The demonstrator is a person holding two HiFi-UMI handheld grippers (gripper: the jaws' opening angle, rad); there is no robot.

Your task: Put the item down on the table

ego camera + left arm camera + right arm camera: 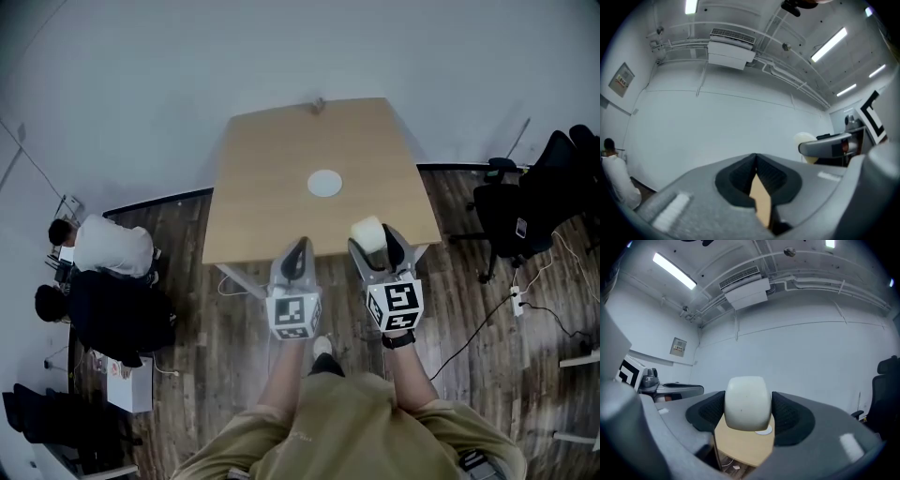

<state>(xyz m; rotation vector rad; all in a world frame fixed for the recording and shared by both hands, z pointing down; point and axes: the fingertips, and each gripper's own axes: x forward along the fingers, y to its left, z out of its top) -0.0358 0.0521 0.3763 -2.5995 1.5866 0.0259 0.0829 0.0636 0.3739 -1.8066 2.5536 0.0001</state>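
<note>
1. We see the item (747, 402), a cream-white rounded block, clamped between the two dark pads of the right claw (747, 405). The pads press on its left and right flanks, and its top stands proud of them.
2. It has no marked long axis that we can read. It looks about as broad as it is tall, and it sits square in the grip, not tilted.
3. From the head view, the item (367, 232) hangs over the near edge of the bench (281, 169), close to the near right corner. The wood lies below the right claw (375, 240) and ahead of it.
4. We judge this to be the relation that matters. The drop is straight down from the claw, and the landing spot is only just inside the edge, so a short reach forward before lowering would give a safer margin.
5. A white disc (324, 183) lies on the bench ahead of the right claw and a little to its left, well apart from the item. In the right gripper view the white disc (764, 430) peeps out just beneath the block.
6. The right hand is plainly the one to act, since it carries the load. Its forearm runs straight out from the body, with the claw pointing forward over the bench.
7. The left claw (297, 253) is held level beside the right one, just short of the bench edge. Its tips (756, 161) are pressed together on nothing.
</note>
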